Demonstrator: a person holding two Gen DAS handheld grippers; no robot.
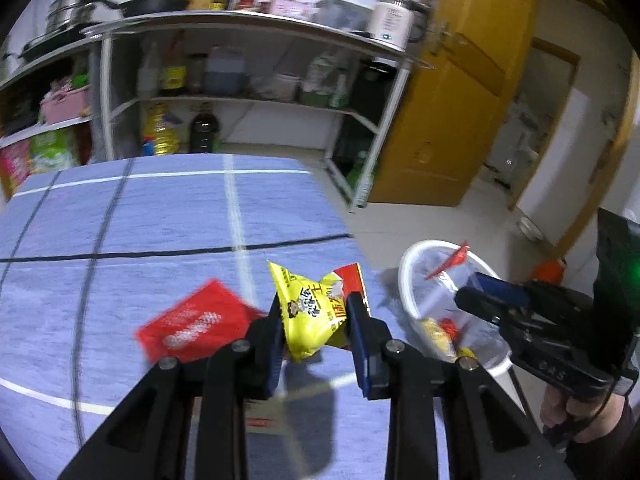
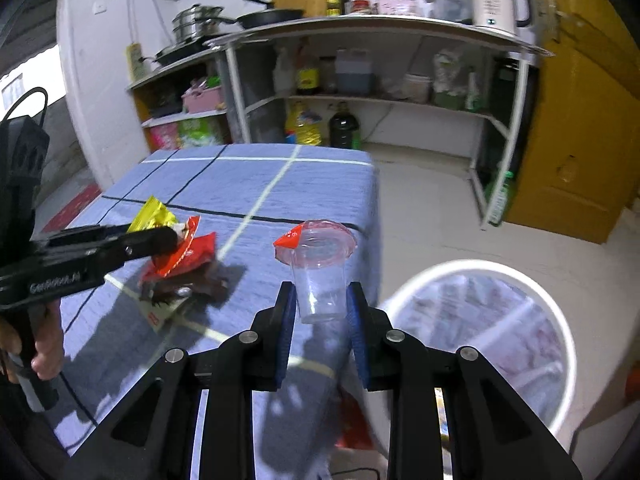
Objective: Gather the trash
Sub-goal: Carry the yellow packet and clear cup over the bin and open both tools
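Observation:
My left gripper [image 1: 316,320] is shut on a crumpled yellow snack wrapper [image 1: 310,312] and holds it above the blue tablecloth [image 1: 160,220]. A red packet [image 1: 196,326] lies on the cloth just left of it. My right gripper [image 2: 322,308] is shut on a clear plastic cup [image 2: 320,272] with a torn red seal, held near the table's right edge. The left gripper [image 2: 160,240] with the yellow wrapper [image 2: 154,214] shows in the right wrist view above red and brown wrappers [image 2: 184,268]. The right gripper [image 1: 488,296] shows over the white trash bin [image 1: 408,280].
The white-rimmed trash bin [image 2: 560,320] stands on the floor right of the table and holds wrappers. A metal shelf rack [image 2: 400,100] with bottles, pans and a kettle stands behind the table. A yellow door [image 2: 580,140] is at the right.

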